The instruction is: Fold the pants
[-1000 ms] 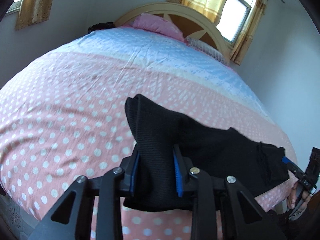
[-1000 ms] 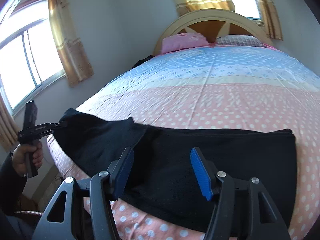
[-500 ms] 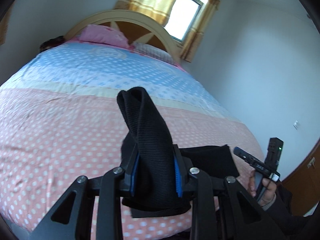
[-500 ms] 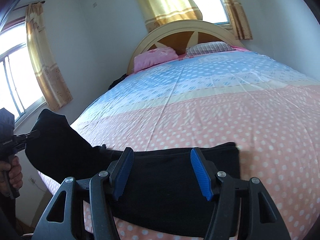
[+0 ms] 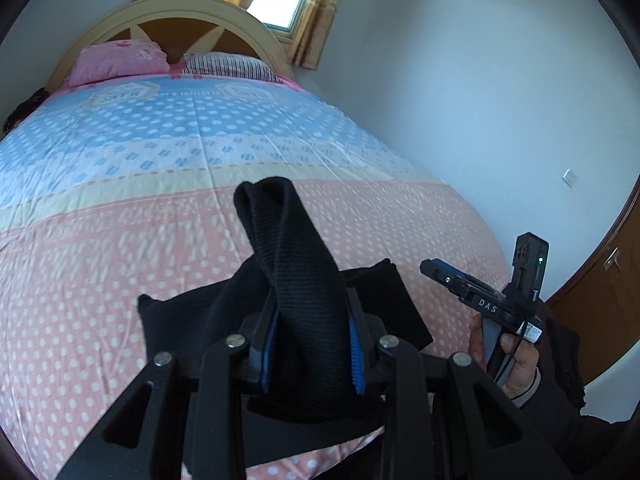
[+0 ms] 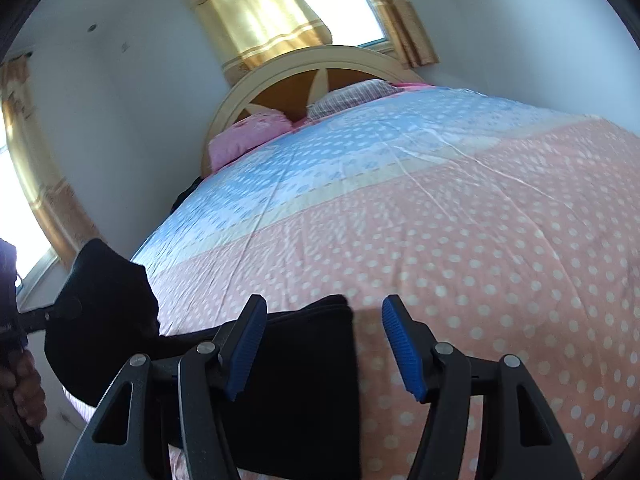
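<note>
Black pants (image 5: pixel 296 264) lie at the near edge of the bed, folded over on themselves. My left gripper (image 5: pixel 310 356) is shut on a bunched end of the pants and holds it up above the part that lies flat (image 5: pixel 176 320). My right gripper (image 6: pixel 324 344) is open and empty, just above the flat folded pants (image 6: pixel 312 364) near their right edge. The lifted end (image 6: pixel 104 292) shows at the left of the right wrist view. The right gripper also shows at the right of the left wrist view (image 5: pixel 460 280).
The bed (image 5: pixel 120 184) has a pink dotted and blue cover. A pink pillow (image 5: pixel 120 60) and a striped pillow (image 5: pixel 228 65) lie by the curved headboard (image 6: pixel 316 68). A white wall and a brown door (image 5: pixel 600 292) stand to the right.
My left gripper has lifted the pants end and carried it to the right, over the flat part. The flat pants look shorter. The right gripper has stayed open.
</note>
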The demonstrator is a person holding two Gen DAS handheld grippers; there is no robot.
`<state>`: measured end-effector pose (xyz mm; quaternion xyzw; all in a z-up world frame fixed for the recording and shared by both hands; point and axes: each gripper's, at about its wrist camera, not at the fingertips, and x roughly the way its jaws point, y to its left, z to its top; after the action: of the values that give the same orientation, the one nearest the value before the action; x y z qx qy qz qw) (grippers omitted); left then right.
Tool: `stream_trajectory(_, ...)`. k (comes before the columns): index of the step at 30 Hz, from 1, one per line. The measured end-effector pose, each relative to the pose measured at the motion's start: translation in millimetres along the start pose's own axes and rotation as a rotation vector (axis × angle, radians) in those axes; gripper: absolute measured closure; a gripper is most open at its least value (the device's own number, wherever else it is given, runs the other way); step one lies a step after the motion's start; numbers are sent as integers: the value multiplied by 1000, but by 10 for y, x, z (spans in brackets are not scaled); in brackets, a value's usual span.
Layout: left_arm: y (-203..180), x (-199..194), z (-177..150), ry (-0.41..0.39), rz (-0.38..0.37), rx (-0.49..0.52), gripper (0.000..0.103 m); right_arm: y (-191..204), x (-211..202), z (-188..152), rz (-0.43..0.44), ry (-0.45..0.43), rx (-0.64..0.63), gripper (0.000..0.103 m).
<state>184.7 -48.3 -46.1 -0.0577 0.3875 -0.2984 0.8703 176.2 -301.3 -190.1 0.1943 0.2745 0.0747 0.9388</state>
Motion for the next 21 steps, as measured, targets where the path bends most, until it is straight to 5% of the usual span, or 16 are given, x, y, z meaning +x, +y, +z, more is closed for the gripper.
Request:
stream_trajectory(15, -576, 1153, -302, 163, 86, 129, 72, -66, 204, -117, -10, 51, 17, 41)
stream_trajectory(21, -775, 1170, -241, 150, 27, 132, 58, -171, 188, -114, -10, 53, 62, 41)
